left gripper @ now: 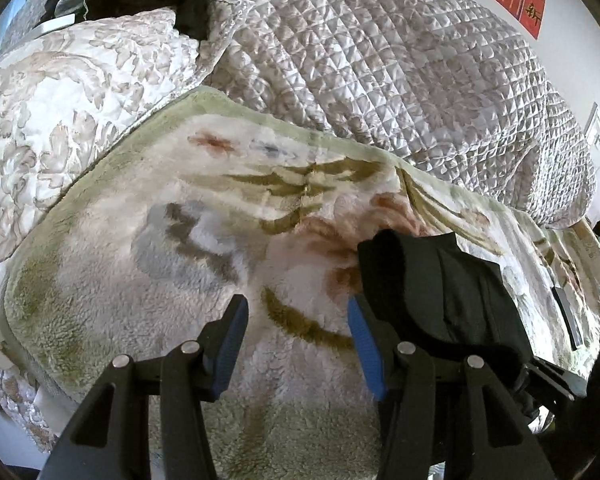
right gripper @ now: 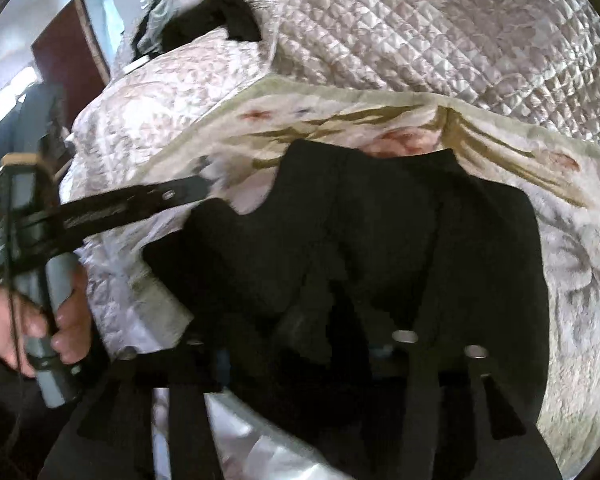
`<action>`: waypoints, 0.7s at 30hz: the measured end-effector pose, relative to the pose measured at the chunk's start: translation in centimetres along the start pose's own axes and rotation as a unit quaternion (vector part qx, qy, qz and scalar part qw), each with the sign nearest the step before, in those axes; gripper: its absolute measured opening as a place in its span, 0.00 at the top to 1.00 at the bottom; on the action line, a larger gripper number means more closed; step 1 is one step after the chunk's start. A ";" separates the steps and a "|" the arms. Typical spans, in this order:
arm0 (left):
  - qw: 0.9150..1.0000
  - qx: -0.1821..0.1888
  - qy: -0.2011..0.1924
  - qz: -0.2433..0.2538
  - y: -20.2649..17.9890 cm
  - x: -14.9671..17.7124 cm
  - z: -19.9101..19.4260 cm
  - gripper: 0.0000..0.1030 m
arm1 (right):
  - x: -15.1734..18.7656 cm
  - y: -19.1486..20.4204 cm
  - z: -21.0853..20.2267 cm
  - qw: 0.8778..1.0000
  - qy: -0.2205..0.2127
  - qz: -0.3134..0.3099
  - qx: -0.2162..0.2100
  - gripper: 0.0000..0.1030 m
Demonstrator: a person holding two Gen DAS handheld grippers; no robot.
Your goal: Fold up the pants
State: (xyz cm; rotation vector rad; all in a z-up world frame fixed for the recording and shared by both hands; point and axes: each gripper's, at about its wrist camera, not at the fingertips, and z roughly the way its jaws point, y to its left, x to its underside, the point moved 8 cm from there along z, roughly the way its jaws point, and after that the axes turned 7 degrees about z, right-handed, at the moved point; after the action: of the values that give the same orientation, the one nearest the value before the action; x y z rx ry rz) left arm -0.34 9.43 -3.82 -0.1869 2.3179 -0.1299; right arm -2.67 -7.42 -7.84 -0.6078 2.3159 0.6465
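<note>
Through the left wrist camera we see the left gripper (left gripper: 298, 344) with its jaws spread wide, the blue pads (left gripper: 230, 344) well apart and nothing between them, hovering over the fleece blanket (left gripper: 148, 248) with its green border and leaf pattern. The black pants (left gripper: 440, 292) lie bunched on that blanket, just to the right of the gripper, with a fold of the cloth draped against the outer side of the right-hand finger. Beyond the blanket's far edge lies a silver quilted bedspread (left gripper: 380, 64), and off the blanket's left edge a floral quilt (left gripper: 60, 92). From the right wrist camera, the pants (right gripper: 380, 240) fill the middle of our view, heaped over the right gripper (right gripper: 340, 344) so that its fingertips are buried in dark cloth; we cannot tell whether that claw is wide, narrow or clamped on the fabric. The pants sit on the fleece blanket (right gripper: 572, 264), whose patterned surface shows beyond and to the right of them. Left of the blanket, a hand (right gripper: 32, 320) grips the grey handle of the other gripper.
</note>
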 end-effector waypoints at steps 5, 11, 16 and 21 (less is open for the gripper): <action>1.000 0.002 -0.004 0.000 -0.2 -0.1 -0.2 0.47 | 0.8 1.6 -2.7 0.998 -0.006 -0.003 -0.065 0.38; 1.000 0.023 -0.014 0.011 -1.8 -0.4 -0.5 0.47 | 0.2 -3.9 -5.4 0.995 -0.072 0.068 -0.009 0.62; 0.998 0.052 -0.017 0.025 -3.8 -0.6 -0.6 0.47 | 2.9 -7.3 -3.4 0.994 -0.016 0.106 0.034 0.77; 0.997 0.070 -0.008 0.038 -5.9 -1.0 -0.3 0.47 | 1.8 -7.5 -4.0 0.994 -0.011 0.099 0.036 0.78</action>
State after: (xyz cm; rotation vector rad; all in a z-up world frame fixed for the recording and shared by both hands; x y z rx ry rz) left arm 0.71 3.84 -1.97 -0.0287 2.2861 -0.2493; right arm -1.50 -15.99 -8.58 -0.3399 2.3862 0.6538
